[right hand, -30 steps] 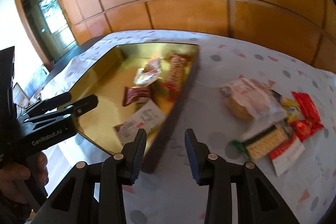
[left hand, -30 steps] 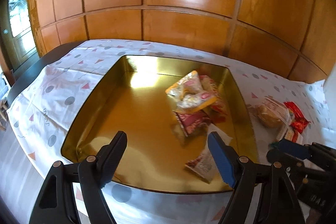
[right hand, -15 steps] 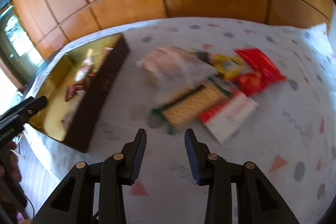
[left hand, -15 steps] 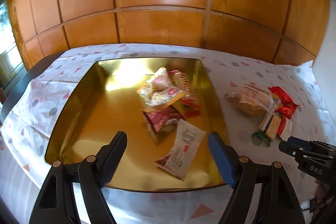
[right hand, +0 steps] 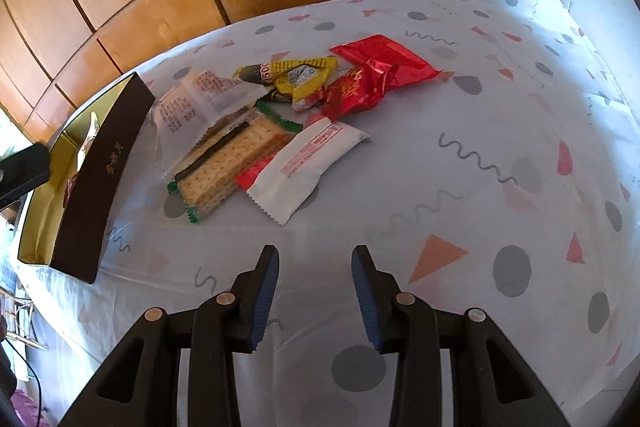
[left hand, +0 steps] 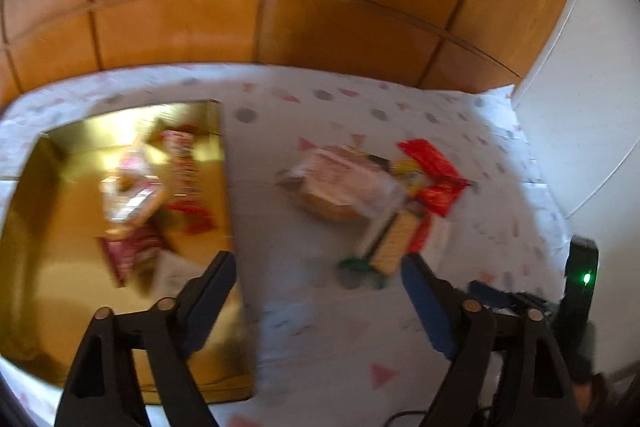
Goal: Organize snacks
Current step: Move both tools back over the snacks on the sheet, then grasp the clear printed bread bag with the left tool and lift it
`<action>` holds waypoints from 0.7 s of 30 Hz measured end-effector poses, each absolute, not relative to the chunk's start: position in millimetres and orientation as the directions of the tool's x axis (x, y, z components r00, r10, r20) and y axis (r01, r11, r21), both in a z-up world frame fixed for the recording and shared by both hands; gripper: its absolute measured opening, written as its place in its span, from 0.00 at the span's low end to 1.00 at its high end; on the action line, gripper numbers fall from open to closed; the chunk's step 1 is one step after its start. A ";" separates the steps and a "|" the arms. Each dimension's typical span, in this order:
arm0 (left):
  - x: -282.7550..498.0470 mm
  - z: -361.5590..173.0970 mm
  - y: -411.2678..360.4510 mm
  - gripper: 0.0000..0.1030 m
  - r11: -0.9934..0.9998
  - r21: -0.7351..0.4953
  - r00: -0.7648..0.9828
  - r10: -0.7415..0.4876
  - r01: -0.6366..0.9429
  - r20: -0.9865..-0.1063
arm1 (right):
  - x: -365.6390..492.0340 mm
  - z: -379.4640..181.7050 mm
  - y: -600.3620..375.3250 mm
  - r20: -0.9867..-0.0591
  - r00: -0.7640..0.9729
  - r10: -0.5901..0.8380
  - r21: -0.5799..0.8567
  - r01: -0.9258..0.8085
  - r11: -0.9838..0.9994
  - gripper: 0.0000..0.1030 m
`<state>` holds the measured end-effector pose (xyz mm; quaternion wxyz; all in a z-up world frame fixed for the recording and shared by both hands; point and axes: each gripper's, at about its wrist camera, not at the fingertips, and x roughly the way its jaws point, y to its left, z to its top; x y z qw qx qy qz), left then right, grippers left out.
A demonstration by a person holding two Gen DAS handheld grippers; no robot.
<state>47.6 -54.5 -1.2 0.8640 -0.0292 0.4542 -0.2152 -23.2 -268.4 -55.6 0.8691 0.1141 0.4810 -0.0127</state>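
Tablecloth (right hand: 460, 187) bears cracker packet (right hand: 232, 159) beyond right gripper (right hand: 315, 291).

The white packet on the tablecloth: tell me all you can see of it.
The white packet is a sealed, flat, oblong foil-like pouch with zigzag-cut ends, red small print on its face and a red band along one edge. It lies flat and slantwise on the tablecloth, nearest of the pile to the open right gripper. Its red edge meets the cracker pack; nothing grips it.
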 end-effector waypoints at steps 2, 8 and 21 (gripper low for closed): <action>58.0 -7.2 -69.1 0.90 0.902 -0.260 0.459 -0.403 0.344 -0.791 | -23.6 -56.1 -272.3 -0.837 0.540 0.086 0.188 0.136 0.973 0.37; 95.9 -30.6 -94.6 0.97 0.889 -0.390 0.347 -0.453 0.240 -0.821 | -25.4 -60.4 -283.5 -0.841 0.535 0.084 0.201 0.163 0.966 0.37; 167.3 -68.6 -116.5 1.00 0.920 -0.392 0.282 -0.375 -0.002 -0.883 | -27.6 -62.5 -294.7 -0.823 0.556 0.118 0.235 0.144 0.961 0.38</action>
